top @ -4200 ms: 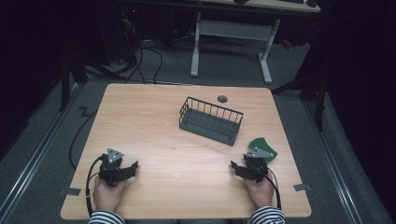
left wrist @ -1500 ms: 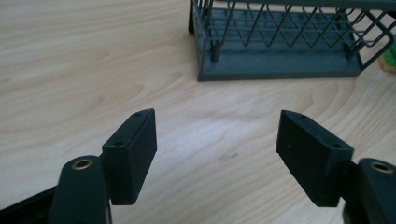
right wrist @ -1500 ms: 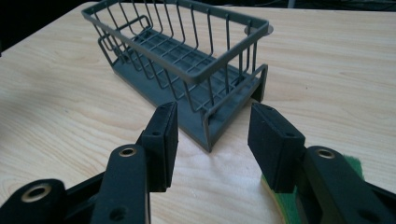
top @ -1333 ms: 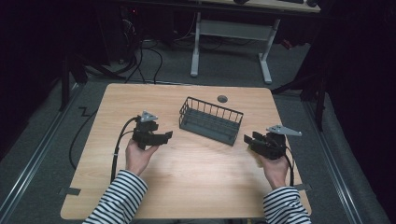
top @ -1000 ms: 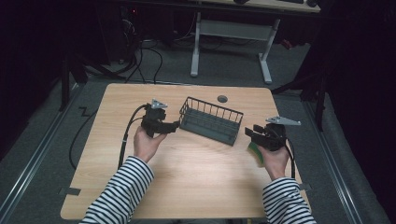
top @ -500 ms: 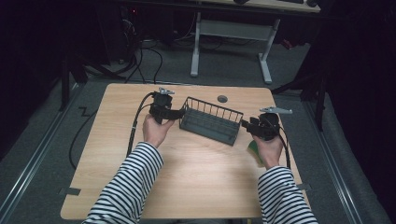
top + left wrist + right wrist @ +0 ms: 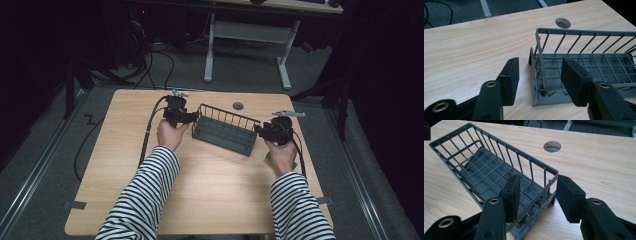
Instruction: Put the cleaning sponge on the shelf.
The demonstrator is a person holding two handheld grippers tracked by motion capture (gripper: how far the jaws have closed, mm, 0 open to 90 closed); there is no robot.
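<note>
Though pad contact perhaps unclear, grey wire basket [image 7: 225, 131] end walls between half-open left gripper [image 7: 540, 75] and right gripper [image 7: 537, 195].

Green thing [image 7: 268, 156] mostly hidden under right hand [image 7: 282, 152]; identity unclear.
</note>
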